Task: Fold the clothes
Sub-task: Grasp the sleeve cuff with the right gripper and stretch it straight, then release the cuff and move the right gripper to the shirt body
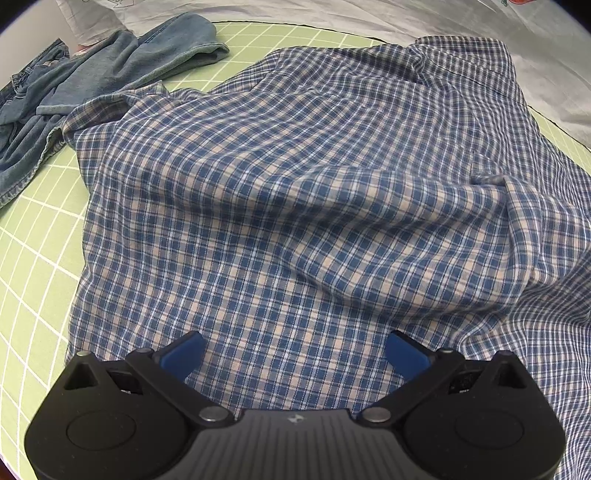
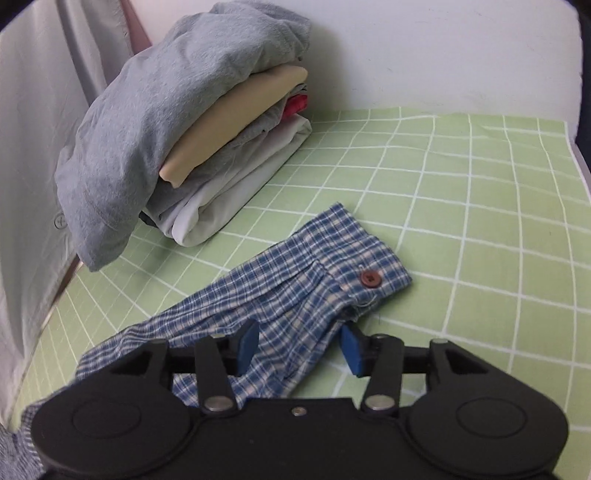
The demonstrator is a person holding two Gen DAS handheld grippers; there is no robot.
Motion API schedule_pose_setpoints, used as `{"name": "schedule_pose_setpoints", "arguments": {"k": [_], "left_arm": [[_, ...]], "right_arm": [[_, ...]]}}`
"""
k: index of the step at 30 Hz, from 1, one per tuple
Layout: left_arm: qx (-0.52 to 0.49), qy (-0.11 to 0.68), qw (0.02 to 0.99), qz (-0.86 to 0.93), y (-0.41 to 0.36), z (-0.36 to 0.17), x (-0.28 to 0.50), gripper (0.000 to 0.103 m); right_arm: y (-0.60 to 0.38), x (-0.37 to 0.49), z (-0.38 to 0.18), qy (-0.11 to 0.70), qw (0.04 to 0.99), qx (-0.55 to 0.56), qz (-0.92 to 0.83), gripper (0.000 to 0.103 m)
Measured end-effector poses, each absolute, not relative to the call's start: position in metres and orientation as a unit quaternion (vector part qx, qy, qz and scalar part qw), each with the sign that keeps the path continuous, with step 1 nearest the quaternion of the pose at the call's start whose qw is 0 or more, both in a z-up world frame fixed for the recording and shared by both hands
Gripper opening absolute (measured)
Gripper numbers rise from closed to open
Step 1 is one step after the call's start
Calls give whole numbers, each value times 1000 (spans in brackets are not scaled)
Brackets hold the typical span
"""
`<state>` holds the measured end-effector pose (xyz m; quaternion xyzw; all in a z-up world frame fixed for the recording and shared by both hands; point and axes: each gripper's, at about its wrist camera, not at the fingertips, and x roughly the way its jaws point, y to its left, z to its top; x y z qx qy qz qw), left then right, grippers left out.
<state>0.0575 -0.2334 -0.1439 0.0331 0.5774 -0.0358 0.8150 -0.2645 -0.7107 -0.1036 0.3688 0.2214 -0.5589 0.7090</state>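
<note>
A blue and cream plaid shirt [image 1: 295, 184] lies spread and rumpled on the green grid mat [image 1: 37, 240]. My left gripper [image 1: 295, 338] hangs over its near part with the blue pads wide apart and nothing pinched; it is open. In the right wrist view the shirt's sleeve [image 2: 288, 295] lies flat on the mat [image 2: 480, 221], its cuff with a brown button [image 2: 370, 277] pointing away. My right gripper [image 2: 299, 332] straddles the sleeve just short of the cuff. Its pads stand on either side of the cloth without pressing it.
A crumpled denim garment [image 1: 92, 81] lies at the mat's far left. White sheeting [image 1: 480, 29] borders the mat behind the shirt. A stack of folded clothes [image 2: 184, 129], topped by a grey one, stands at the far left against a white surface.
</note>
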Motion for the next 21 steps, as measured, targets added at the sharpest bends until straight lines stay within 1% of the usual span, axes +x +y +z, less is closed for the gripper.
{"name": "schedule_pose_setpoints", "arguments": {"k": [1,2,3,5,8,10,11,12,13,14,15,17,21], "left_arm": [[33,577,815,-35,-234,-142,54,103],[32,577,816,-35,-234,-142,53,103],[32,576,816,-34,-235,-142,52,103],[32,579,814,-35,-234,-141,53,103],[24,582,812,-39,-230,-139,53,103],[-3,572,819,-39,-221,-132,47,103],[-17,564,825,-35,-214,-127,43,103],[-29,555,831,-29,-207,-123,38,103],[-40,546,836,-22,-200,-118,33,103],[-48,537,842,-14,-192,-114,28,103],[-52,530,846,-7,-184,-111,22,103],[-54,522,851,11,-165,-106,12,103],[-53,525,849,33,-133,-108,-2,103]], "right_arm": [[-716,-259,-105,238,711,349,-562,35],[-721,-254,-107,255,714,326,-564,15],[-725,-251,-109,271,718,302,-566,7],[-734,-248,-112,290,723,263,-569,4],[-752,-243,-113,311,717,229,-580,4],[-758,-241,-110,325,707,231,-584,5],[-761,-240,-107,332,702,234,-585,14],[-760,-240,-105,332,697,242,-587,30],[-754,-241,-100,326,697,250,-587,40],[-745,-240,-96,317,703,254,-583,54],[-735,-238,-91,310,714,255,-574,63],[-707,-229,-84,304,742,254,-540,73],[-643,-207,-80,319,797,246,-450,75]]}}
